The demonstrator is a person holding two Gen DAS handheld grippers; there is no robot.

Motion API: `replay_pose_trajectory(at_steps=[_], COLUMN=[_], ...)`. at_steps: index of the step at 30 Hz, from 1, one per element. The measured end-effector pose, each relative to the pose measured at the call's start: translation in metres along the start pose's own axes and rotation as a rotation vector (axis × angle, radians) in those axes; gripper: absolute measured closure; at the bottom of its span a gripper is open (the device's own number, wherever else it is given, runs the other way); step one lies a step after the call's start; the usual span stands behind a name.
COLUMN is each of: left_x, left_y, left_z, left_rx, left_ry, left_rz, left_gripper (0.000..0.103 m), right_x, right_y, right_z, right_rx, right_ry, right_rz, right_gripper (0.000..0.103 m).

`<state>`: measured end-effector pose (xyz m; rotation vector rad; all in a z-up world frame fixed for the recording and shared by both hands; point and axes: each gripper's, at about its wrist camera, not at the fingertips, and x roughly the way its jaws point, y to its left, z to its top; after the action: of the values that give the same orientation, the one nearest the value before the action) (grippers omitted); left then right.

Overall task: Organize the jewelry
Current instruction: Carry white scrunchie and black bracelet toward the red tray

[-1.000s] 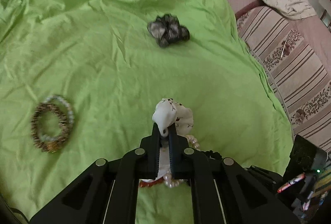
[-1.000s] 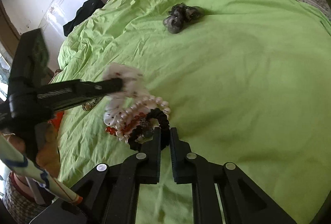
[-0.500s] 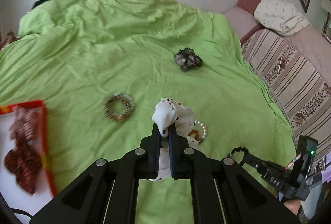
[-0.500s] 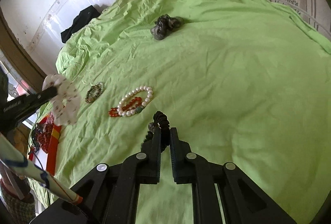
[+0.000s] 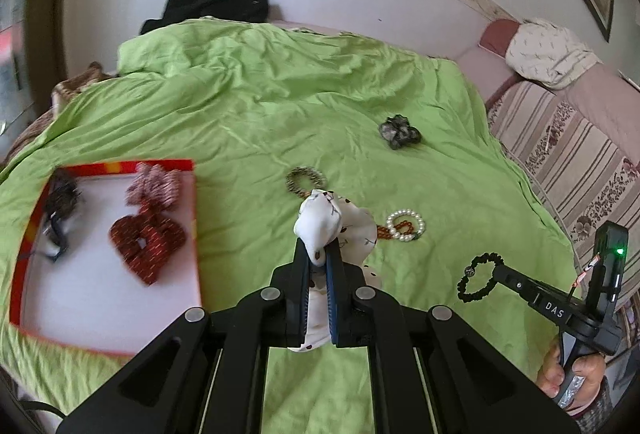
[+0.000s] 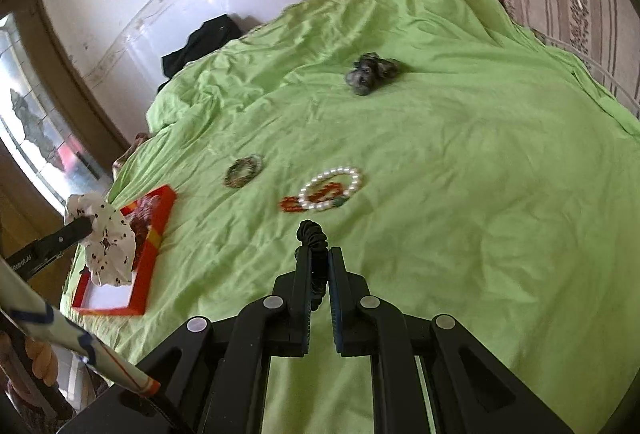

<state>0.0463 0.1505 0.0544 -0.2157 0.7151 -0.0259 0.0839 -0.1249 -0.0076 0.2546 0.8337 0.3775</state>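
Both grippers are loaded and held above the green sheet (image 6: 460, 161). The left gripper (image 5: 318, 262) is clamped on a white scrunchie (image 5: 332, 230) with dark spots; most of the fabric hangs loose beyond and below the jaws, and in the right wrist view it dangles over the near end of the red tray (image 6: 154, 234). The right gripper (image 6: 319, 262) is closed on a black hair tie (image 6: 313, 234), pinched at one part of its loop, with the rest sticking out past the tips. The tray already holds a red heart-shaped piece (image 5: 148, 240), a pink striped item (image 5: 158, 185) and a dark tangle (image 5: 60, 201). Still on the sheet: a pearl bracelet (image 6: 334, 187) touching a red bead strand (image 6: 294, 203), a beaded bracelet (image 6: 242, 171) nearby, and a dark scrunchie (image 6: 372, 71) well apart. Risks, as judged from here: the limp white scrunchie may catch on the tray rim and land half outside, or drape over the pieces inside and drag them when the jaws withdraw; the springy hair tie, held by a small pinch, may slip or flick away on release; and the soft, wrinkled bedding gives the tray an unsteady seat, so a downward push could tip it.
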Motion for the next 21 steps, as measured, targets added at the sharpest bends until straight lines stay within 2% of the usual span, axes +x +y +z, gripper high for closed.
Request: replay_pose_trajectory(at_steps=[6, 11, 21], left_x=[-0.018, -0.013, -0.019], left_y=[0.003, 0.004, 0.011], left_z=[-0.021, -0.035, -0.046], left_rx=[0.011, 0.048, 0.079], left_ry=[-0.042, -0.029, -0.039], left_rz=[0.121, 0.213, 0.318], left_gripper=[0.096, 0.096, 0.096], right_x=[-0.005, -0.006, -0.008], right_y=[0.019, 0.029, 0.042], right_z=[-0.013, -0.022, -0.028], right_rx=[-0.041, -0.065, -0.084], right_ry=[0.001, 0.008, 0.023], right_rz=[0.004, 0.002, -0.004], right_gripper=[0.094, 0.094, 0.094])
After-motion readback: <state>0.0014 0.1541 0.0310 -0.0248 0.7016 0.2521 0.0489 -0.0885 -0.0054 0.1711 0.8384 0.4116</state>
